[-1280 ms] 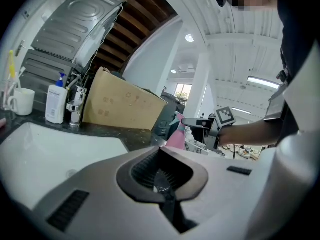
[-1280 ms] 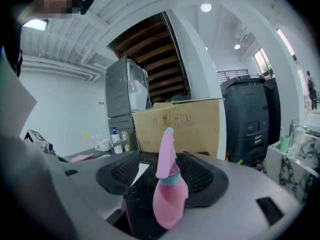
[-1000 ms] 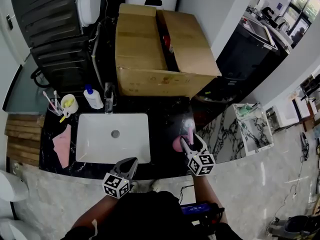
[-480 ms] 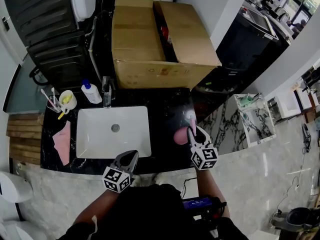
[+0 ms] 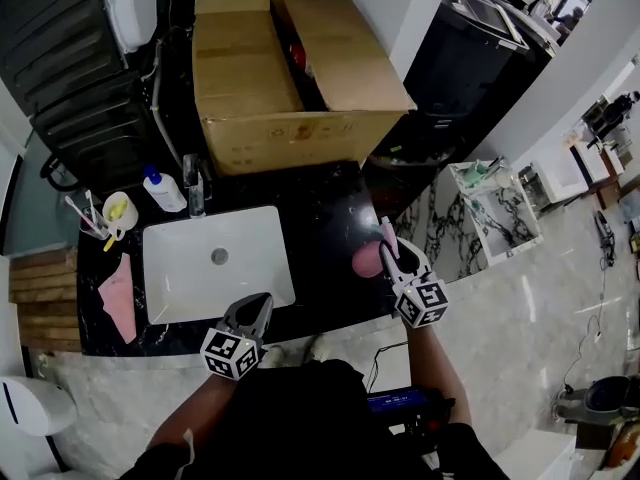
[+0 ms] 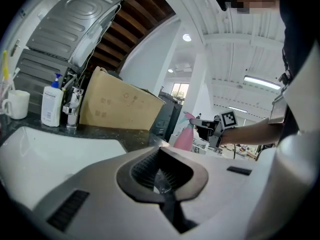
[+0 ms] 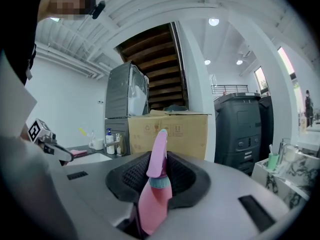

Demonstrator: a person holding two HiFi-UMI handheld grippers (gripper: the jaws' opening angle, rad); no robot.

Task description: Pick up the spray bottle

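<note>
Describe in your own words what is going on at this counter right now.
A person stands at a dark counter with tongs in each hand. The right tongs have just closed on the pink spray bottle, gripping it near its neck, right of the white sink. The left tongs are shut and empty, held at the sink's front edge. Whether the bottle has left the counter is unclear.

A cardboard box [image 5: 290,78] stands behind the sink [image 5: 180,278], spray bottle [image 5: 367,259] right of it.

Spray bottle [image 7: 155,199]: base hidden between right gripper [image 7: 159,179] jaws
Cardboard box [image 5: 280,128]: print too small to read
Red item [image 5: 297,56] in box: mostly hidden by flaps
</note>
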